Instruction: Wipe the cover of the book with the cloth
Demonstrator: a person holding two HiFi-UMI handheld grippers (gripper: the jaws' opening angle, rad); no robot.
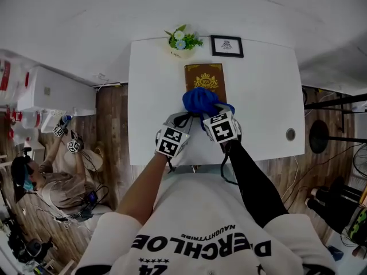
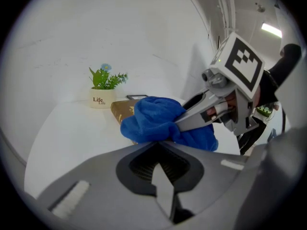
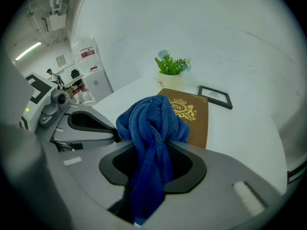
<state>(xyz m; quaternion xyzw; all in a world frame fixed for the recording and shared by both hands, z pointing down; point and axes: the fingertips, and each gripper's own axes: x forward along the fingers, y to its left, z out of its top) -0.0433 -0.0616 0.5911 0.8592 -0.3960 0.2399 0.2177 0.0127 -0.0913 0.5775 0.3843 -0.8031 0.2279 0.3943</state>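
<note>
right gripper (image 3: 152, 147) clamps the blue cloth (image 3: 152, 121) on the book's (image 3: 192, 116) near end; left gripper (image 2: 157, 150) by the book's near-left corner, jaws together and empty.

Lab-like recording room: brown wood-plank floor (image 1: 112, 132), tangled black cables (image 1: 92, 200) beside second seated person (image 1: 54, 183), ceiling strip light (image 3: 27, 51), white storage cabinet (image 1: 57, 90).

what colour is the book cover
The book cover is brown with a gold crest, clearest in the right gripper view.
</note>
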